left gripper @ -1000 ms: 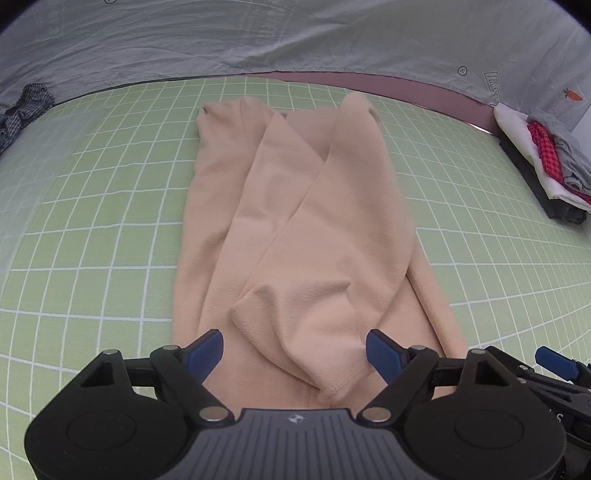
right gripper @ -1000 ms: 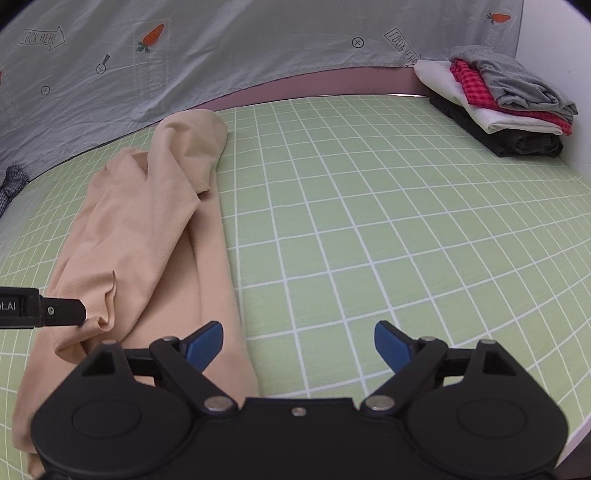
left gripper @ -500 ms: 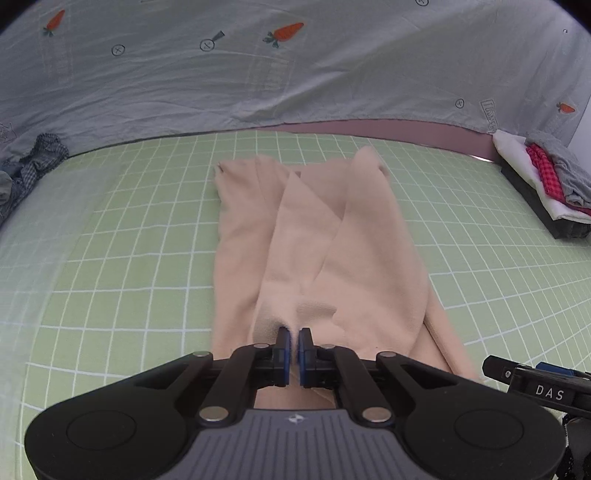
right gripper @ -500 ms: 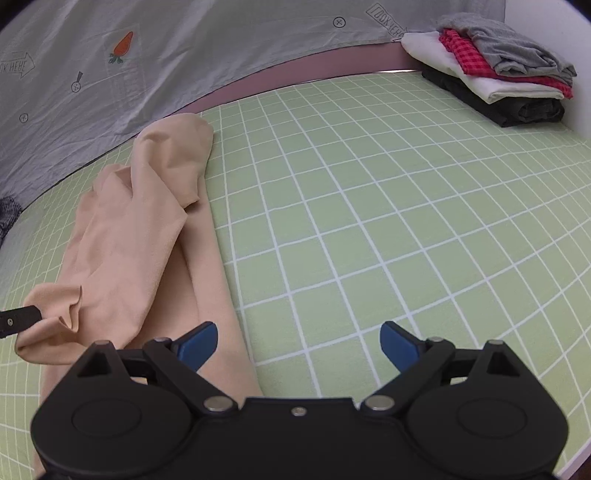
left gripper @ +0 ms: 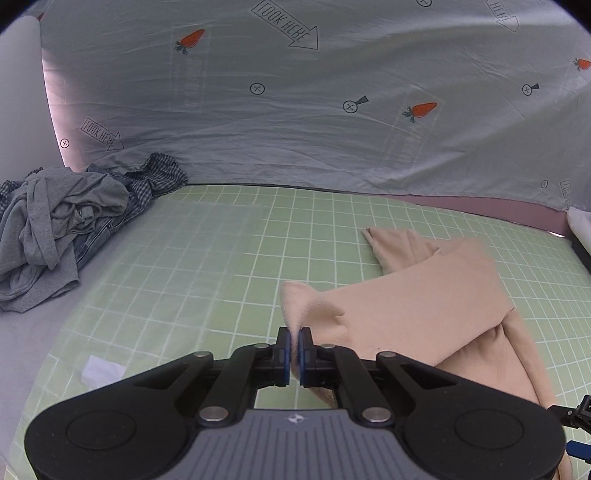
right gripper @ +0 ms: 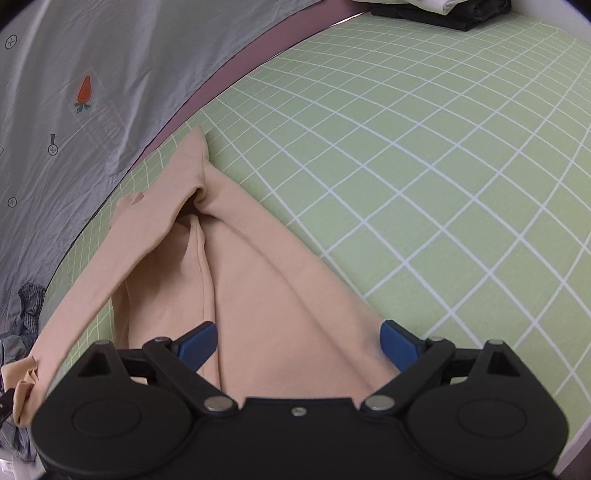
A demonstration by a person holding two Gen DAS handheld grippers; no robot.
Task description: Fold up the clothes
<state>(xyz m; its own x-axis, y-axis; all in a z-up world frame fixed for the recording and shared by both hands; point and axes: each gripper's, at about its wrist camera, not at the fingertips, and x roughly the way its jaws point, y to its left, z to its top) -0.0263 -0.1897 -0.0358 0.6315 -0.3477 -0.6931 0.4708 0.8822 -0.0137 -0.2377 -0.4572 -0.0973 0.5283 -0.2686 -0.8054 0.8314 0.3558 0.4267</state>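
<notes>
While the left gripper has its blue pads pressed together on a bunched end of the peach garment, that end is lifted off the green grid mat and drawn out to the left, so a long band of fabric stretches away from the rest of the piece. The remainder of the garment lies flat on the mat to the right in the left wrist view, its far corner pointing toward the grey printed sheet that hangs behind the mat. In the right wrist view the right gripper has its jaws spread wide, gripping nothing, just above the near part of the peach garment, with cloth showing between and below the blue pads; whether they touch it cannot be told. From there the pulled band runs off toward the lower left edge. A heap of unfolded clothes, grey and checked, sits at the mat's far left corner, well apart from the garment. Folded dark and white clothes lie at the far right edge.
</notes>
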